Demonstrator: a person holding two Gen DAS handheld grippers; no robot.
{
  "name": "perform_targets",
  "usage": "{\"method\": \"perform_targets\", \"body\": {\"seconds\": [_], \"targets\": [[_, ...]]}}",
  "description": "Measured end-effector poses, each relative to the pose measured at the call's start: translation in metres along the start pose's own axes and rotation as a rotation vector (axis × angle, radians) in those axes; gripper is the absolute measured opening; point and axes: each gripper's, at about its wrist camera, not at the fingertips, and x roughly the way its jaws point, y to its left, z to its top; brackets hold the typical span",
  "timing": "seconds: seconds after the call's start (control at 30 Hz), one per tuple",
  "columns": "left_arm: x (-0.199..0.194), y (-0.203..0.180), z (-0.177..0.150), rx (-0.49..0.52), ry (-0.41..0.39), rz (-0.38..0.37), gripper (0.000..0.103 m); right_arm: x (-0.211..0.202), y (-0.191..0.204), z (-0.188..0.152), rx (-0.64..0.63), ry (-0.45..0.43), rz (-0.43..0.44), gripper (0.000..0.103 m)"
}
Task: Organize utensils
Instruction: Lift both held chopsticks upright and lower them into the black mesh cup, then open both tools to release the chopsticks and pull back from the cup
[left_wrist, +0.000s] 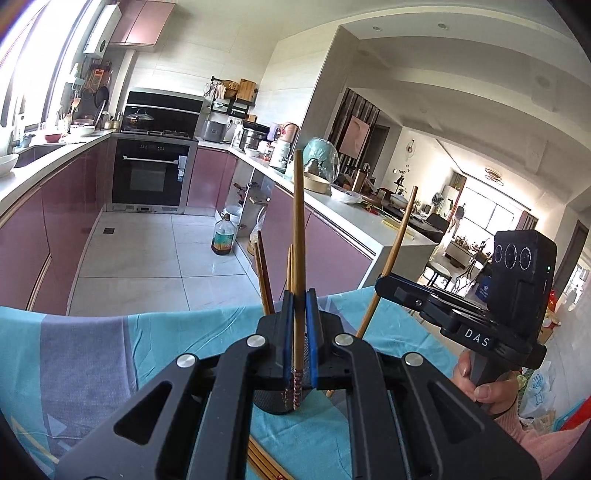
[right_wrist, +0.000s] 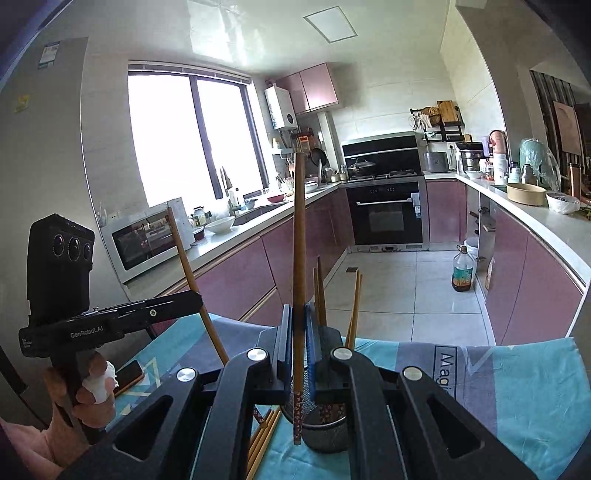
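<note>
The long brown wooden chopstick (left_wrist: 298, 236) pinched in the matt black plastic left gripper (left_wrist: 299, 325) has a smooth, dull shaft and a patterned red tip, and its jaws carry blue rubbery-looking pads beside shiny round metal pivot pins. The matching wooden chopstick (right_wrist: 299, 258) in the matt black plastic right gripper (right_wrist: 299, 332) hangs over a dark perforated metal mesh holder (right_wrist: 327, 430) with a fine, grainy surface. Under them, the desk wears a soft, slightly creased turquoise and grey cotton-like cloth (right_wrist: 517, 391), while the pale floor tiles (left_wrist: 147, 251) and mauve cabinet fronts (left_wrist: 70, 206) look glossy.
</note>
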Motion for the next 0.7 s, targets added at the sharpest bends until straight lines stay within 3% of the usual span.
{"method": "perform_targets", "body": {"seconds": [0.37, 0.7], "targets": [[0.017, -0.013, 0.018, 0.046, -0.004, 0.03, 0.007, 0.022, -0.008, 0.009, 0.003, 0.005, -0.017, 0.005], [0.05, -0.009, -0.002, 0.067, 0.11, 0.056, 0.007, 0.051, -0.014, -0.01, 0.014, 0.096, -0.048, 0.005]]}}
